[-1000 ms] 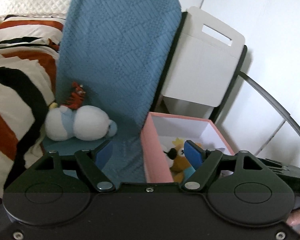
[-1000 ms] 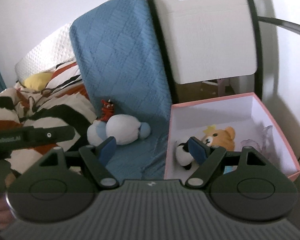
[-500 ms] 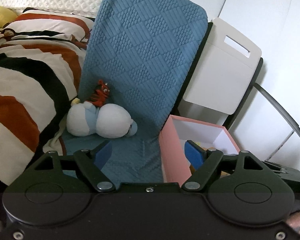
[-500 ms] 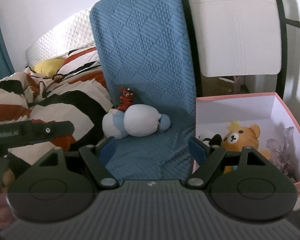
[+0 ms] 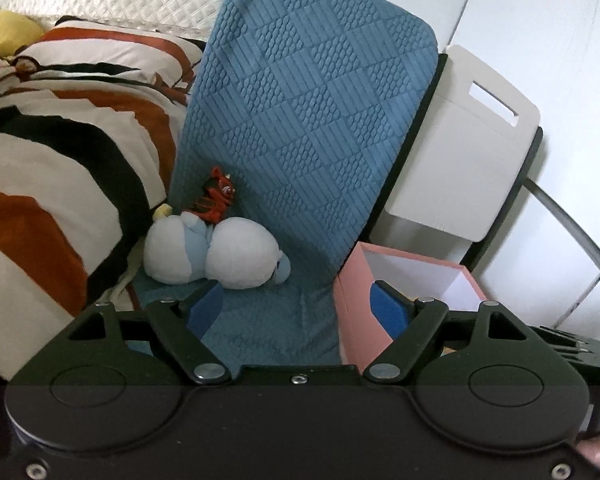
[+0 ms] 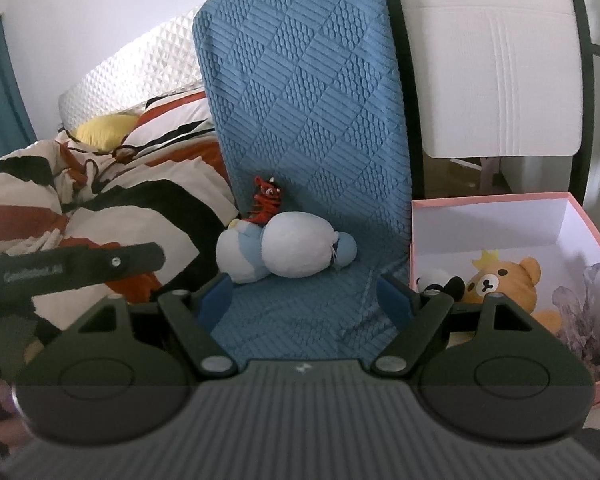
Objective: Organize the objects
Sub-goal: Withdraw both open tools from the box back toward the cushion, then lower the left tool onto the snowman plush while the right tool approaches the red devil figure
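Both claws empty: left claw (image 5: 296, 308) opening, right claw (image 6: 306, 300) wide. White-blue plush (image 6: 284, 252) lies on blue chair cover (image 6: 300, 100), beside pink box (image 6: 580, 216). Advice: straddle plush body, avoid red toy (image 6: 266, 200), close firmly.

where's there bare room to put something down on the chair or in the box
Free: the blue seat cover in front of the white plush, up to the pink box; the box's back part, along its white walls. Crowded: the box's front, with bear, panda and purple piece.
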Demonstrator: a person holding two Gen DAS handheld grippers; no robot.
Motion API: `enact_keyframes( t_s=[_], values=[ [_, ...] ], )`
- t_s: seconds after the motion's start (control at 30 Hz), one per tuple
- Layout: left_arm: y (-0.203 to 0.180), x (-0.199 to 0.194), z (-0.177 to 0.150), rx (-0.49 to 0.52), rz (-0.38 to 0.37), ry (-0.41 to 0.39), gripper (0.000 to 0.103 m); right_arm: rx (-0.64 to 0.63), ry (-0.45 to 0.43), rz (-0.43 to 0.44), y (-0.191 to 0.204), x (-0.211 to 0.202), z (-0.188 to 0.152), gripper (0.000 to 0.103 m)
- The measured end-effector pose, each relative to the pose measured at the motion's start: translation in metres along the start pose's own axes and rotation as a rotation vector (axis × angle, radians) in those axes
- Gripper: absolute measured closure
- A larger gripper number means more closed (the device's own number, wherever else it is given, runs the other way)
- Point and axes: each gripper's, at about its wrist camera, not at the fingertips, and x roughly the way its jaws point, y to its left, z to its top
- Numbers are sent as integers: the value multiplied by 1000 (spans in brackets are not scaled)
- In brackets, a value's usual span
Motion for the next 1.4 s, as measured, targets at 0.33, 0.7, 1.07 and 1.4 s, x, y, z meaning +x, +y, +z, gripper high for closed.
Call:
enact_keyframes(
  t_s=[0.33, 0.7, 1.07, 1.4],
  values=[
    [28, 33, 4, -121, 16, -55, 20, -3, 5, -20, -7, 26, 14, 22],
    [69, 87, -20, -256, 22, -14, 0, 58, 21, 3, -21, 56, 28, 18],
    [109, 141, -33, -481, -85, 34, 0, 54, 30, 24, -19, 93, 42, 11],
    [141, 198, -36, -689, -117, 113, 0, 92, 116, 58, -14, 143, 49, 11]
  ],
)
